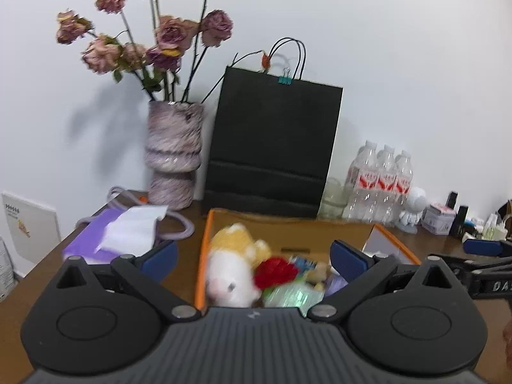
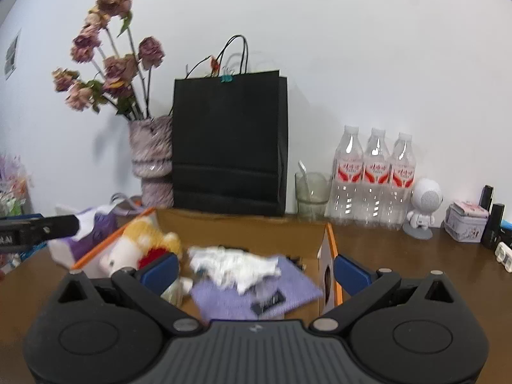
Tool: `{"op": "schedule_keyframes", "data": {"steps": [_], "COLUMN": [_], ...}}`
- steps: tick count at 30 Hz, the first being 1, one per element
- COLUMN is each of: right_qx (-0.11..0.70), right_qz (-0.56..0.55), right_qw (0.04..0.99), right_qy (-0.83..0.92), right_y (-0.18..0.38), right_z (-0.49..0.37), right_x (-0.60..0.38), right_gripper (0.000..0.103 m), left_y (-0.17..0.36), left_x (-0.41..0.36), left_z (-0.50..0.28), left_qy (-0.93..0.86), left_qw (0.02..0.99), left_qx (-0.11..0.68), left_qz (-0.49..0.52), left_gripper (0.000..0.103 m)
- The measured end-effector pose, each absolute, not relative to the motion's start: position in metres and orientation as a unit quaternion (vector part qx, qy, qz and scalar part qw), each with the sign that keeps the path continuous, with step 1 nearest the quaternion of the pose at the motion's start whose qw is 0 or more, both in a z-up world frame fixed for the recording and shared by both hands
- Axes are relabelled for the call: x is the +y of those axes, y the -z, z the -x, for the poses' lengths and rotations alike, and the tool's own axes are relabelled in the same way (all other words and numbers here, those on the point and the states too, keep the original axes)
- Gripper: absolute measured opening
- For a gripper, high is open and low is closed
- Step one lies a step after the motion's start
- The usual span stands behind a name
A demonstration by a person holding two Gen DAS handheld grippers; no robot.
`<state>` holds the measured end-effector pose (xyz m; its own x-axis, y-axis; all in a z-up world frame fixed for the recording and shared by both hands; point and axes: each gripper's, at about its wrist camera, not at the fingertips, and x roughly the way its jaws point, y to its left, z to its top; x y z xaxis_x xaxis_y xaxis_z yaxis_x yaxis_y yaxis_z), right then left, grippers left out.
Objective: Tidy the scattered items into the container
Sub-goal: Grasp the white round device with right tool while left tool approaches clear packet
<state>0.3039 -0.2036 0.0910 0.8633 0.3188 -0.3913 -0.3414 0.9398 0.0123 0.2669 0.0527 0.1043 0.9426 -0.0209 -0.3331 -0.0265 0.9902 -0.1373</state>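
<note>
An orange-edged cardboard box (image 1: 289, 222) (image 2: 332, 243) stands on the wooden table before both grippers. It holds a white and yellow plush toy (image 1: 232, 268) (image 2: 128, 249), a red flower (image 1: 275, 272), a purple cloth (image 2: 256, 294), crumpled white fabric (image 2: 233, 264) and a small black item (image 2: 268, 302). My left gripper (image 1: 254, 257) is open and empty above the box's near left part. My right gripper (image 2: 256, 270) is open and empty above the box's near right part. Each gripper shows at the edge of the other's view.
A purple tissue pack (image 1: 121, 233) lies left of the box. Behind it stand a vase of dried roses (image 1: 174, 156), a black paper bag (image 1: 272, 147), a glass (image 2: 312, 192), three water bottles (image 2: 374, 176), a white figurine (image 2: 422, 208) and small tins.
</note>
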Motion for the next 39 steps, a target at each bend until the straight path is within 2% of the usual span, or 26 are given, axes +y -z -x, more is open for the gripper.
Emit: {"op": "schedule_keyframes", "data": {"steps": [14, 24, 27, 29, 33, 36, 37, 38, 39], "right_qx": [0.306, 0.329, 0.333, 0.339, 0.333, 0.327, 0.326, 0.326, 0.325], "right_qz": [0.062, 0.059, 0.068, 0.071, 0.081, 0.079, 0.075, 0.069, 0.065], "right_qw": [0.934, 0.926, 0.924, 0.921, 0.922, 0.921, 0.920, 0.919, 0.918], "right_qy": [-0.172, -0.174, -0.176, -0.179, -0.183, -0.194, -0.201, -0.211, -0.220], "right_y": [-0.020, -0.001, 0.003, 0.006, 0.009, 0.009, 0.009, 0.008, 0.007], "right_z": [-0.241, -0.207, -0.203, -0.205, -0.208, -0.212, -0.214, -0.215, -0.215], "right_x": [-0.216, -0.228, -0.228, -0.225, -0.217, -0.214, -0.214, -0.214, -0.215], "right_gripper": [0.103, 0.103, 0.100, 0.093, 0.090, 0.082, 0.073, 0.058, 0.047], "left_y": [-0.064, -0.042, -0.038, -0.036, -0.033, -0.031, -0.030, -0.029, -0.028], "left_x": [0.089, 0.084, 0.084, 0.083, 0.077, 0.070, 0.067, 0.064, 0.062], "left_z": [-0.205, -0.180, -0.175, -0.173, -0.171, -0.171, -0.171, -0.171, -0.172], "left_qy": [-0.028, -0.011, -0.010, -0.009, -0.002, 0.006, 0.008, 0.009, 0.011], "left_qw": [0.967, 0.960, 0.958, 0.957, 0.955, 0.954, 0.953, 0.953, 0.952], "left_qx": [0.245, 0.275, 0.281, 0.284, 0.290, 0.295, 0.296, 0.298, 0.300], "left_qz": [0.058, 0.059, 0.060, 0.062, 0.061, 0.058, 0.056, 0.055, 0.055], "left_gripper": [0.103, 0.103, 0.103, 0.103, 0.103, 0.103, 0.103, 0.103, 0.103]}}
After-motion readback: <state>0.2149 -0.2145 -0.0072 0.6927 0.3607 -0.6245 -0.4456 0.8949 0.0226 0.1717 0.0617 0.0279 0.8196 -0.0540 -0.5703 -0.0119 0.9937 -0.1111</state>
